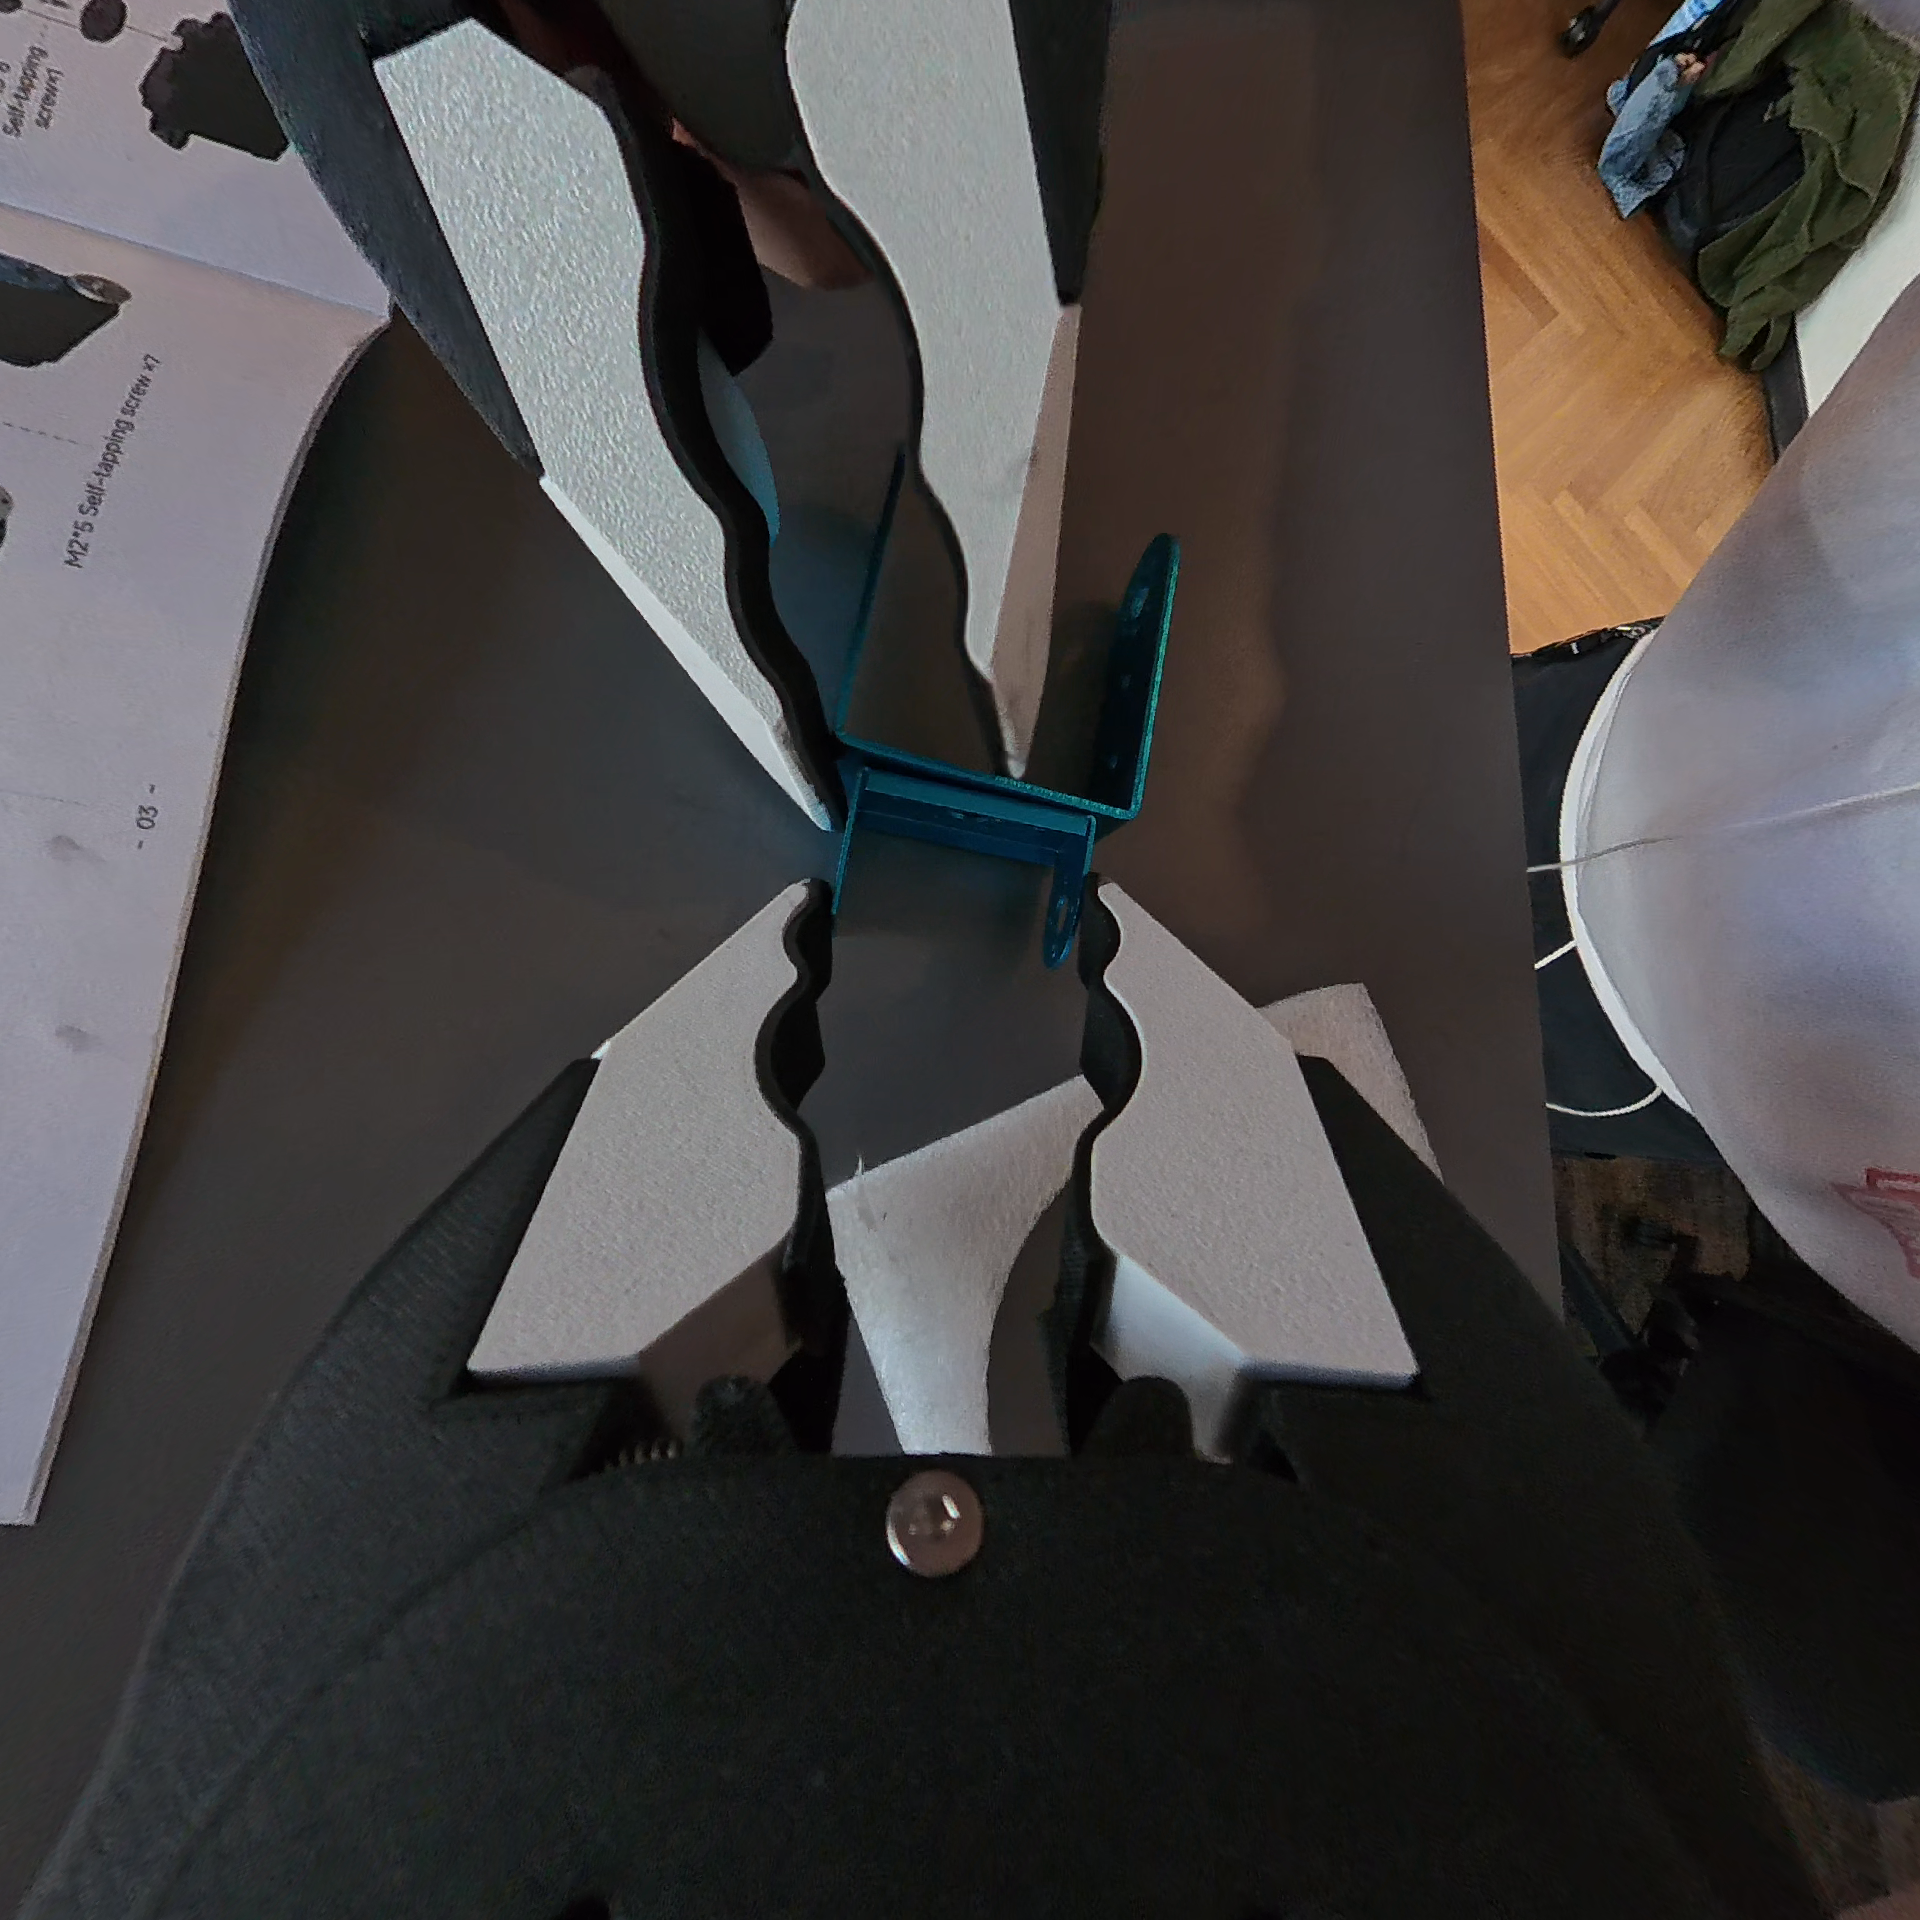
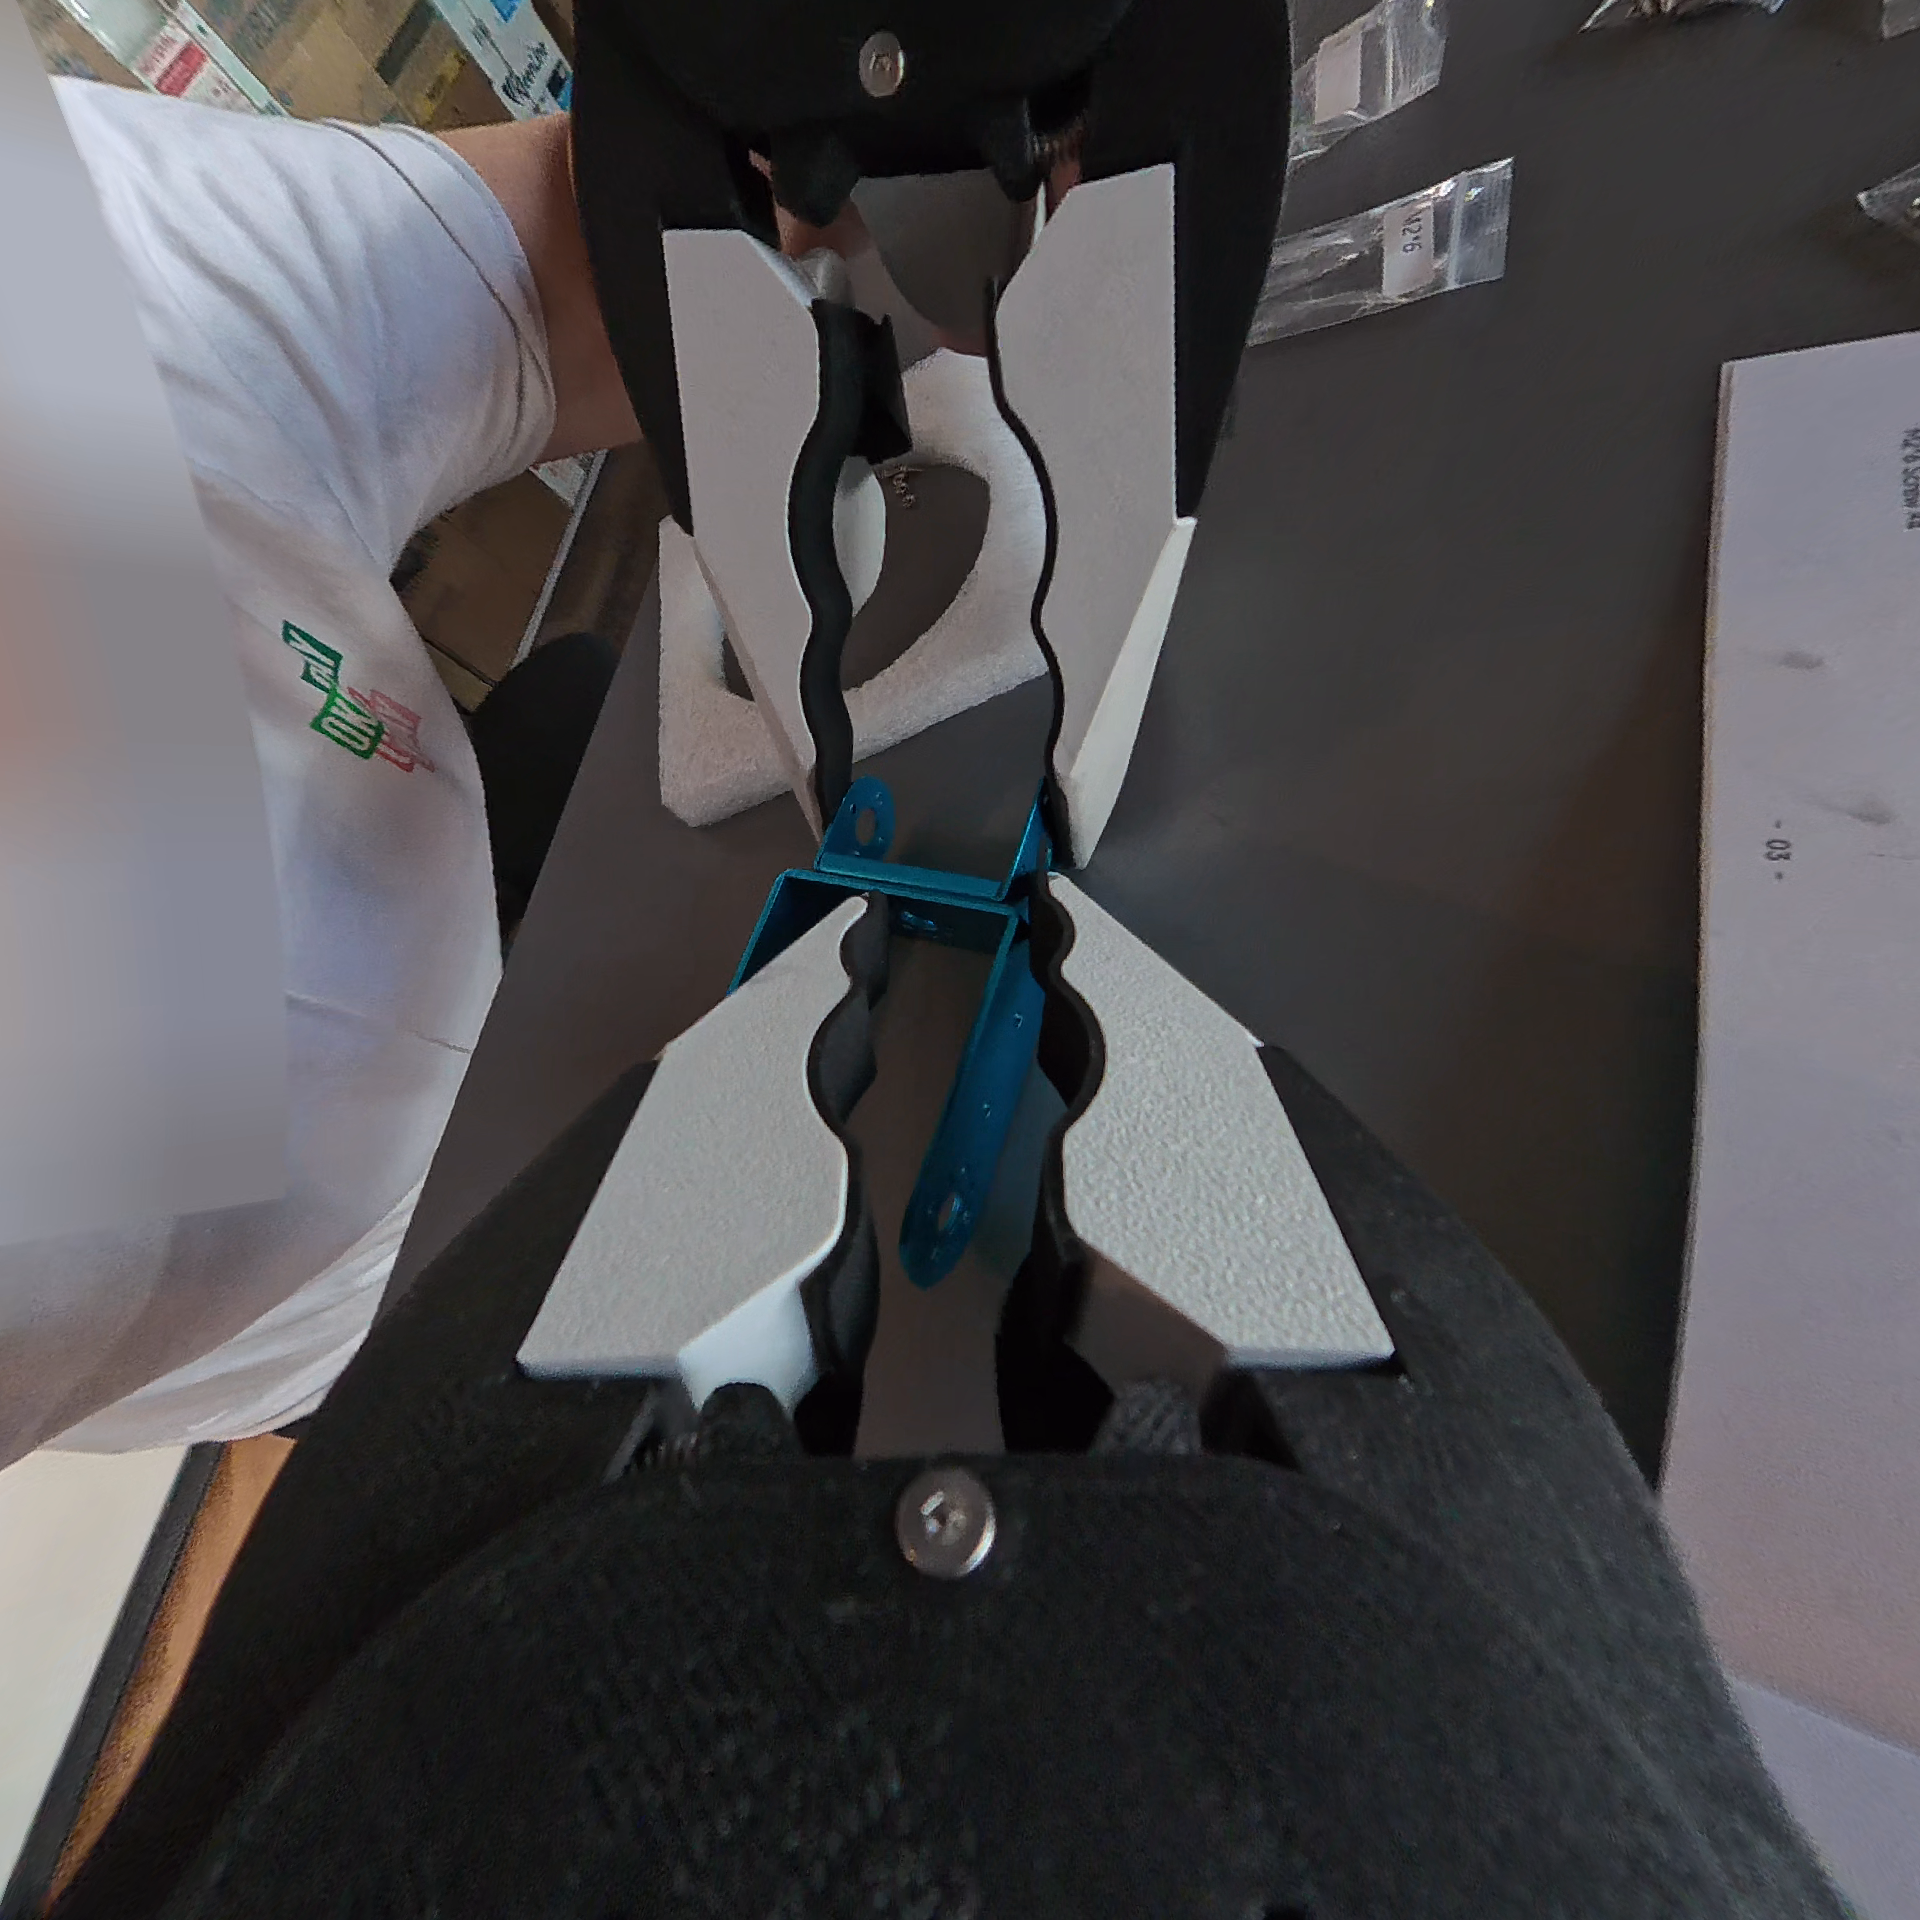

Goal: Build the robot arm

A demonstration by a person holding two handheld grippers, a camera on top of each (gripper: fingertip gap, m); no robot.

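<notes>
Both grippers, left [image 1: 956,904] and right [image 2: 951,914], are pinching mated blue brackets [image 2: 914,904] [image 1: 977,810] tip-to-tip over the table [image 1: 416,831], apparently keeping their backs aligned.

Soft, even daylight fills both views; the dark tabletop [image 1: 1299,520] beyond the fingers carries a dull sheen and only faint shadows; the wood floor [image 1: 1621,416] far right of the fingers glows warmest. Wide-angle bending curves the edges; a blurred patch overlies the left margin of the right wrist view.
</notes>
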